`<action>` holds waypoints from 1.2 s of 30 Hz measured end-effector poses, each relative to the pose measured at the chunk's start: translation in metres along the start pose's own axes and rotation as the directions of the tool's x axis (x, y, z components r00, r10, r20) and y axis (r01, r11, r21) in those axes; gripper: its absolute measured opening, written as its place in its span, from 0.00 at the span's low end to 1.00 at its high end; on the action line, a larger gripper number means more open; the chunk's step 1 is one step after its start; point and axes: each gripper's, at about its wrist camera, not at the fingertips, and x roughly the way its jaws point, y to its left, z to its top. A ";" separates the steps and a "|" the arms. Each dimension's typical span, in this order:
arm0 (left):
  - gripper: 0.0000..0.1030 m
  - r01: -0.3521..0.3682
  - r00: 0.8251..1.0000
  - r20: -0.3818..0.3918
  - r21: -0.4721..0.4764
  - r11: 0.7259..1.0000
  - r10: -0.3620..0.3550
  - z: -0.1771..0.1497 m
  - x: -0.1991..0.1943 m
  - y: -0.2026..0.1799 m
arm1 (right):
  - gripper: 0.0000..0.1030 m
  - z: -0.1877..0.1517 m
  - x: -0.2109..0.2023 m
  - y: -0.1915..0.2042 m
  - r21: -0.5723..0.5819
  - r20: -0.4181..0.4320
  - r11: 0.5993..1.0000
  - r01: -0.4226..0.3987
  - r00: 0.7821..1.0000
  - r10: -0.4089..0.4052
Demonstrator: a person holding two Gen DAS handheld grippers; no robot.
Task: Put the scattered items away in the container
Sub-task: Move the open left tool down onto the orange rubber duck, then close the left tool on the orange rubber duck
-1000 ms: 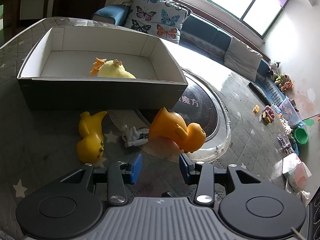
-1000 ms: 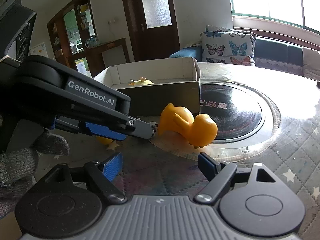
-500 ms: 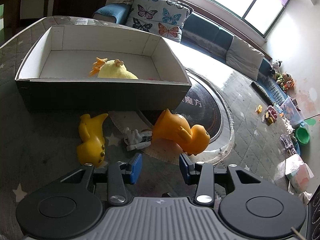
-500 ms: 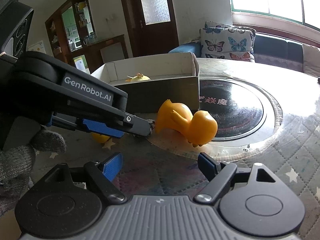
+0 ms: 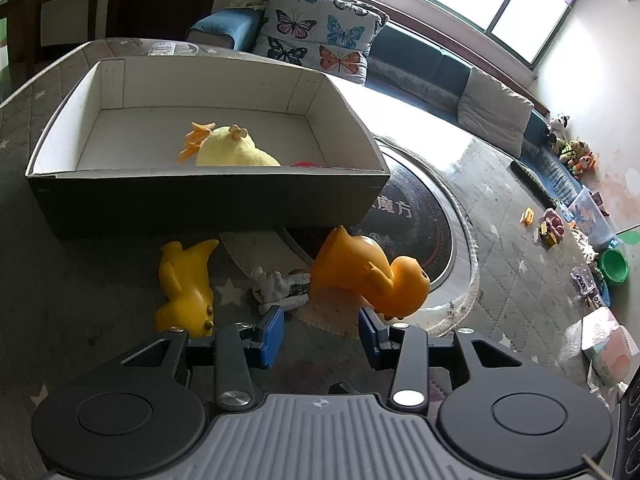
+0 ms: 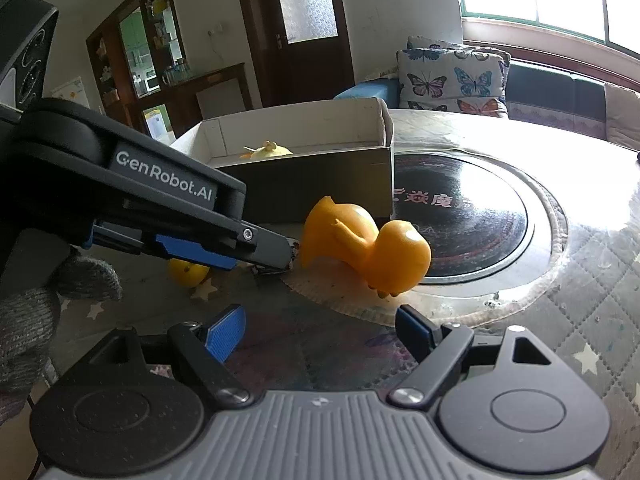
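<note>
An open cardboard box (image 5: 208, 200) (image 6: 320, 184) stands on the table with a pale yellow plush chick (image 5: 234, 148) inside. In front of it lie a yellow duck (image 5: 186, 284), a small white figure (image 5: 280, 288) and an orange duck (image 5: 368, 272) (image 6: 364, 248), all on their sides. My left gripper (image 5: 320, 334) is open and empty, low over the table just short of the white figure. It shows in the right wrist view (image 6: 276, 256) beside the orange duck. My right gripper (image 6: 320, 330) is open and empty, a little short of the orange duck.
A round black glass plate (image 5: 416, 216) (image 6: 464, 216) is set in the table right of the box. Cushions and a sofa (image 5: 320, 40) lie behind. Toys and tubs (image 5: 592, 240) clutter the far right of the table.
My left gripper has moved forward and down toward the white figure and the ducks. My right gripper has edged closer to the orange duck. Both stay open.
</note>
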 end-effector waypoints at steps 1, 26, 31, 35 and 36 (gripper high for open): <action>0.42 -0.001 1.000 -0.001 0.001 1.000 0.001 0.000 0.000 0.000 | 0.82 0.000 0.001 0.000 0.000 -0.001 1.000 0.001 1.000 -0.001; 0.42 0.082 0.996 0.031 -0.029 0.996 -0.081 0.045 0.011 0.002 | 0.80 0.025 0.027 -0.033 0.007 -0.003 0.999 0.052 0.999 -0.052; 0.42 0.094 0.996 0.014 -0.044 0.995 -0.093 0.054 0.023 0.000 | 0.75 0.030 0.036 -0.037 -0.002 -0.014 0.999 0.050 0.999 -0.050; 0.42 0.097 0.995 -0.003 -0.060 0.993 -0.097 0.057 0.032 0.001 | 0.71 0.032 0.042 -0.039 -0.011 -0.023 0.999 0.042 0.999 -0.042; 0.42 0.098 0.995 -0.007 -0.065 0.993 -0.099 0.058 0.034 0.001 | 0.68 0.032 0.043 -0.039 -0.015 -0.025 0.999 0.038 0.999 -0.038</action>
